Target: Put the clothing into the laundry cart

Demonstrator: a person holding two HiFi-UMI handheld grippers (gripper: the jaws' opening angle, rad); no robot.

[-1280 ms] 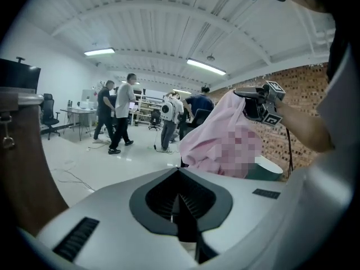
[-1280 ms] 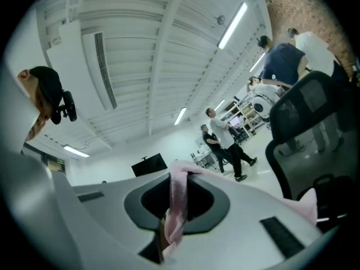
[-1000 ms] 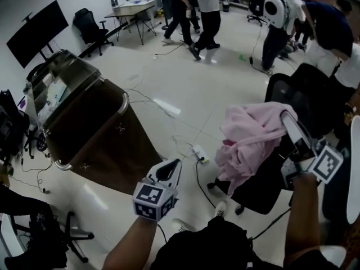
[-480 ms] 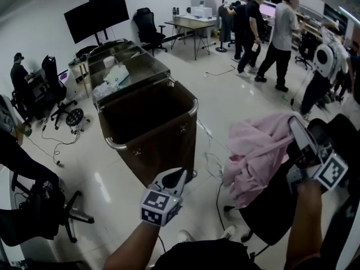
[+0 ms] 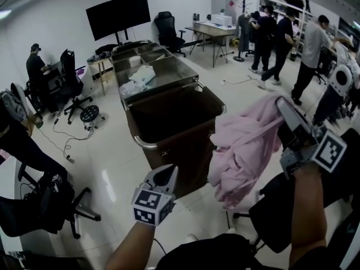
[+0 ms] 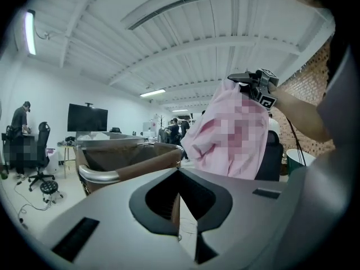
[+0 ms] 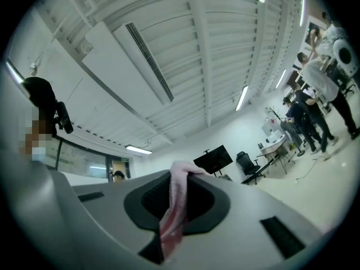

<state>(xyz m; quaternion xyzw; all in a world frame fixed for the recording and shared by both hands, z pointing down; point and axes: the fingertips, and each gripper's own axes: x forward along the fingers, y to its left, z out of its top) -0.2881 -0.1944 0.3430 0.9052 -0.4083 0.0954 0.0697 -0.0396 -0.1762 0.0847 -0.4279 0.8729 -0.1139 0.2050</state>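
Pink garment [image 5: 242, 145] hangs in the air from the right gripper [image 5: 283, 110], whose jaws are almost closed and pinch a fold of the cloth. It hangs at 3 o'clock of the laundry cart [image 5: 145, 145], beside the rim and outside it. The cart's dark brown liner [image 5: 169, 108] shows within. The left gripper [image 5: 164, 176], at 6 o'clock of the cart, has its jaws pressed together on nothing. At 11 o'clock a second steel cart [image 5: 174, 71] holds white bundles [image 5: 138, 82].

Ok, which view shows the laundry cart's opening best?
Head view: it looks down into the laundry cart, open and dark inside. Left gripper view catches only its rim from low. Right gripper view misses it.
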